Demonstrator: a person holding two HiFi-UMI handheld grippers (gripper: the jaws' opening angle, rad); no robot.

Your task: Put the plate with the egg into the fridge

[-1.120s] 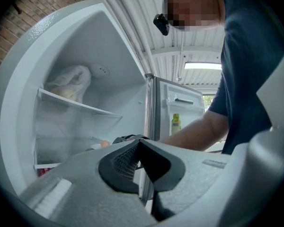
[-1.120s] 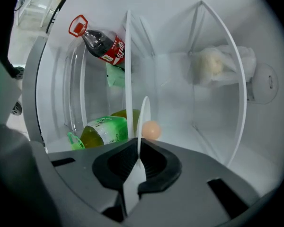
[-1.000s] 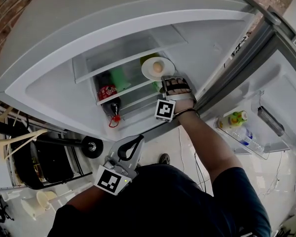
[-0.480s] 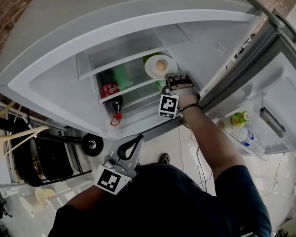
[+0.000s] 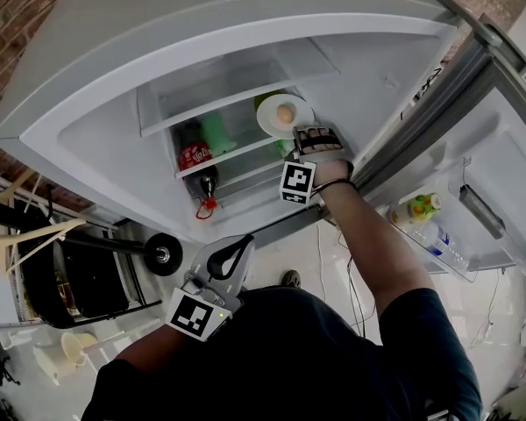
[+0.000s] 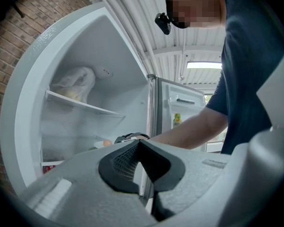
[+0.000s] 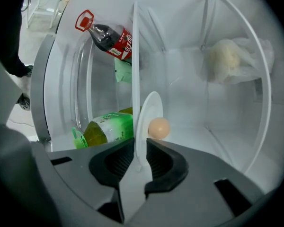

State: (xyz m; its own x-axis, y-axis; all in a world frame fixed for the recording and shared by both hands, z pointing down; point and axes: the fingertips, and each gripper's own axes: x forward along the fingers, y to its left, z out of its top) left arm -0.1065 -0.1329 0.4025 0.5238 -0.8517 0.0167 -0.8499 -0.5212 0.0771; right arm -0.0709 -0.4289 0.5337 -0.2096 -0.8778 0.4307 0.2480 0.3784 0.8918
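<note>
Right gripper view is rolled on its side, so the glass shelf runs as an upright line. The plate shows edge-on against it, and its near rim is cut off behind the pads of the right tool. The egg lies on the plate in full view. On the far side of the shelf from the plate, a green bottle is partly hidden by the tool's body, and beyond it a cola bottle lies on its side. Well past the plate a white bag sits blurred on another shelf; its contents cannot be made out.

In the head view the person's torso hides the lower frame and the arm behind the left tool. That tool's jaws are pressed together with nothing between them.

Compared with a second ago, the plate lies on the same part of the shelf inside the fridge. The right tool's jaws have just been opening: they now stand slightly spread, with the plate's rim and the shelf's front edge between them, and whether a pad touches the rim cannot be told. The left tool hangs low by the person's body, well away from the plate, as before.

The plate sits at the front edge of the shelf, its rim just at the lip. Beyond the egg the shelf runs bare to the back wall. The door bin bottles stand well apart from the plate.
</note>
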